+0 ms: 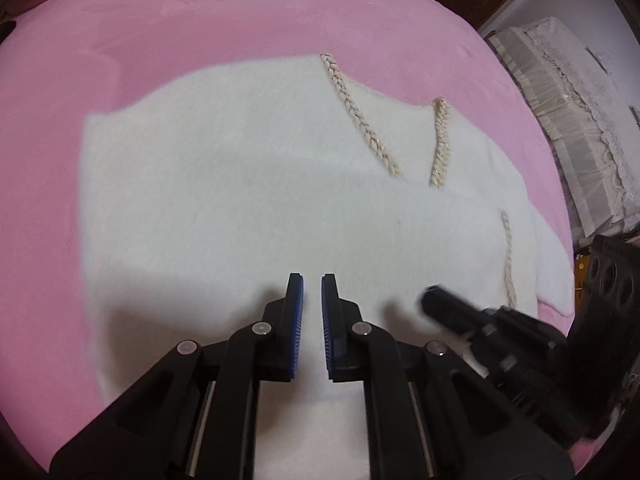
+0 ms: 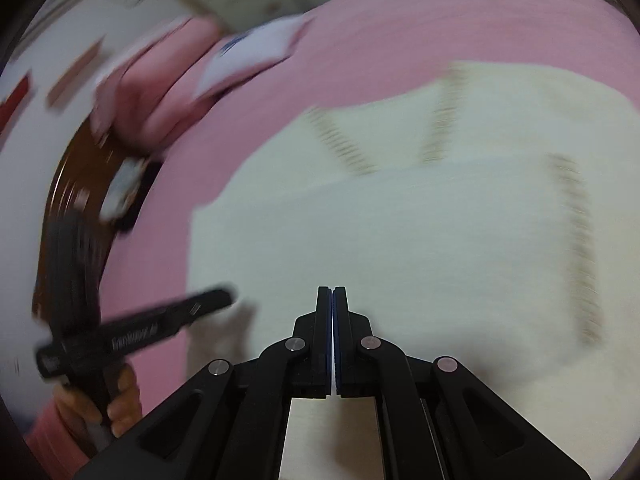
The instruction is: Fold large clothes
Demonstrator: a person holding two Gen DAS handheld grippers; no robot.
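We see the white garment [image 1: 248,184] (braided trim [image 1: 358,116]) spread flat on the pink bed [image 1: 160,28], ahead of and beneath both fingers. Left gripper [image 1: 312,284] fingers stand slightly spread, empty; right gripper [image 2: 332,292] fingers are pressed together, pinching nothing.

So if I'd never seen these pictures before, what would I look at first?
Probably the big fluffy white garment, spread flat across the middle of the pink blanket. Next, the beige braided cords lying on its far part. Then the black grippers near the bottom: the left gripper with blue-lined jaws slightly apart over the garment, and the right gripper with jaws pressed together, holding nothing.
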